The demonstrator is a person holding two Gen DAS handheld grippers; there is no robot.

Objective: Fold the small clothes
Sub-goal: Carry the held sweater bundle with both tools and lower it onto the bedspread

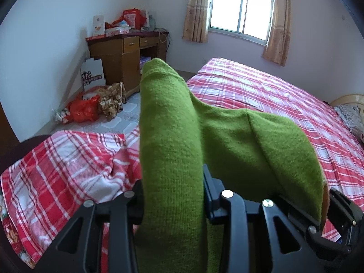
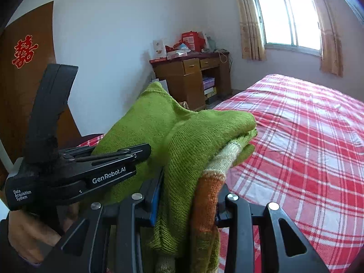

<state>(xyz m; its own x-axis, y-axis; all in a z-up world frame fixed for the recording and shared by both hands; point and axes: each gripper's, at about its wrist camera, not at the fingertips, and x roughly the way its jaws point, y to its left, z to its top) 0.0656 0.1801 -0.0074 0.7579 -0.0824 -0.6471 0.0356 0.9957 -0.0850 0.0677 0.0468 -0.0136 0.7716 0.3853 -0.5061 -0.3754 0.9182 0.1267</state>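
Observation:
A small green knitted garment [image 1: 173, 136] with orange and cream stripes [image 2: 209, 182] is held up above the bed. My left gripper [image 1: 173, 195] is shut on a thick fold of it; the cloth hides the fingertips. My right gripper [image 2: 188, 195] is shut on another bunched part of the garment [image 2: 182, 136]. The left gripper's body [image 2: 75, 170] shows in the right wrist view, close on the left, with the garment between the two grippers.
A bed with a red-and-white plaid sheet [image 1: 261, 95] [image 2: 307, 136] lies below and to the right. A wooden desk [image 1: 122, 52] piled with boxes stands by the far wall. Bags and cloth [image 1: 91, 107] lie on the floor. A window with curtains [image 2: 289, 20] is behind.

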